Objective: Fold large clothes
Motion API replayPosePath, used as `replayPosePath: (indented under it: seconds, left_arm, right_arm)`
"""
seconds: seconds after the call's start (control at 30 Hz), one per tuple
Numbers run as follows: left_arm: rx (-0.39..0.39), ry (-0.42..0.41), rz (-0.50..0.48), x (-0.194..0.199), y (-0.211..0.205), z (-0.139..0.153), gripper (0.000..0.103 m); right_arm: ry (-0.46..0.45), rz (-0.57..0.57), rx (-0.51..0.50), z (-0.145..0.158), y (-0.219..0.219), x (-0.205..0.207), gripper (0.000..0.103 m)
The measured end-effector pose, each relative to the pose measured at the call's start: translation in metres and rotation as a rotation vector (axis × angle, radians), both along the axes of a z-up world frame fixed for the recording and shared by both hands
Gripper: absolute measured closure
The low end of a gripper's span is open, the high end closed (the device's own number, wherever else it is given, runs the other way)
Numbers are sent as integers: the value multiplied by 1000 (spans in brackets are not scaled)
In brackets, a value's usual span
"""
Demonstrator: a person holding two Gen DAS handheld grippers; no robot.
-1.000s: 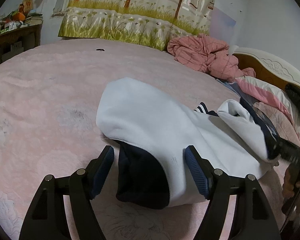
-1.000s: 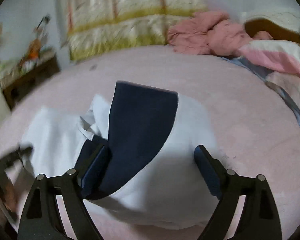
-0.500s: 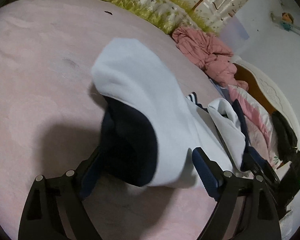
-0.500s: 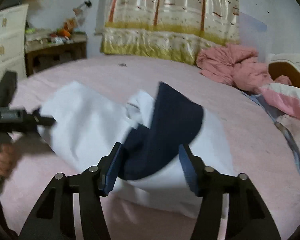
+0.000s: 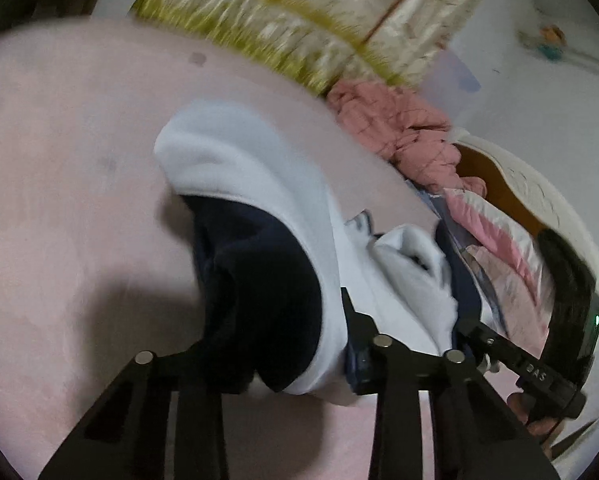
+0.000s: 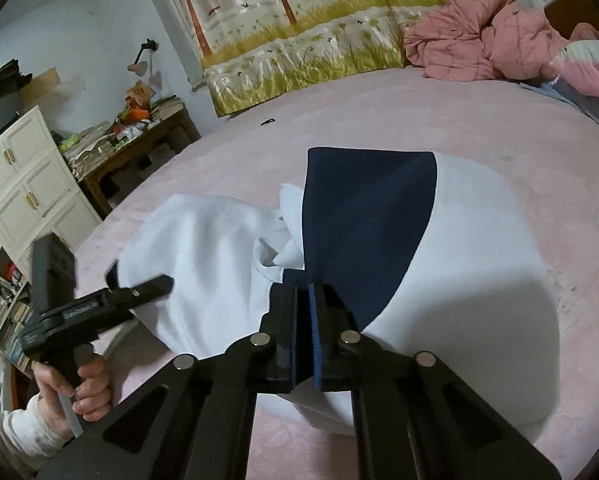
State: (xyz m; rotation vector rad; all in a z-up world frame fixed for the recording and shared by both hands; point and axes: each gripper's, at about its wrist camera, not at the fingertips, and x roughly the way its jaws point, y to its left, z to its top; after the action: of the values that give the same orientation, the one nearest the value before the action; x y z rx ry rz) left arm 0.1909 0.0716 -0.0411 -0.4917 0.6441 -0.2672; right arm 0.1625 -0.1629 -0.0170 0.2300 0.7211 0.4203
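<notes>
A white and navy sweatshirt (image 6: 459, 264) lies bunched on the pink bed (image 6: 499, 128). My right gripper (image 6: 304, 296) is shut on its navy edge near the collar. In the left wrist view, which is blurred, my left gripper (image 5: 275, 344) is closed on the navy and white fold of the sweatshirt (image 5: 259, 200), which bulges between the fingers. The left gripper also shows in the right wrist view (image 6: 139, 288), held by a hand at the white sleeve side. The right gripper shows in the left wrist view (image 5: 483, 336).
A crumpled pink blanket (image 6: 479, 36) and pillows (image 6: 587, 68) lie at the bed's head. A patterned curtain (image 6: 299, 28) hangs behind. A cluttered wooden desk (image 6: 127, 136) and white cabinet (image 6: 23, 184) stand to the left of the bed.
Both grippers have closed on the sweatshirt: the right went from wide open to fully shut on the navy edge, the left pinched the fold. The left view has swung and blurred.
</notes>
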Motion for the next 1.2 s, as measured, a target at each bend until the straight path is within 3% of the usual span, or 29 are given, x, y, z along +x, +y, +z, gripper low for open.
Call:
replayPosePath:
  seconds: [0.13,0.23,0.37,0.5,0.63,0.73,0.83,0.9,0.97,1.1,1.2]
  left_arm:
    - [128,-183,-52,-18,-33,39,71]
    - [222,-324,-137,-29,-75,70,71]
    - [309,-448,-273,-38,-143,89,72]
    - [375,-446,-401,-29,-204,81,72]
    - [423,-353,-475,-6,-249,53,72]
    - [483,-365,-488,-11,-272,43,71]
    - [480,-355,-485,-9,-279,42,62]
    - [412,-335,-507,-6,-274,44,41]
    - [364,-323,-511,-7,-269,44,38]
    - [393,-339,-491,-16,-266,41,36]
    - [360,-341,-434,-27,-246,47,35]
  right_arm:
    - [17,2,-4,-1,0,2,97]
    - [38,8,14,1,-4,4,97]
    - [64,1,59,6,-14,2,98]
    - [-35,-182,78,37,-64,-25,96]
    - [-167,-447,-90,72,-130,-57,93]
    - [-171,-537,-87,74,-164,-63,92]
    - [-146,-510,-7,70,-175,-61,88]
    - [-150,-442,21,70,-165,-58,80]
    - [-170,-362,36,73,-150,-56,76]
    - [-222,-186,93,80,-119,-54,73]
    - [-177,-84,71,76,-90,-44,74]
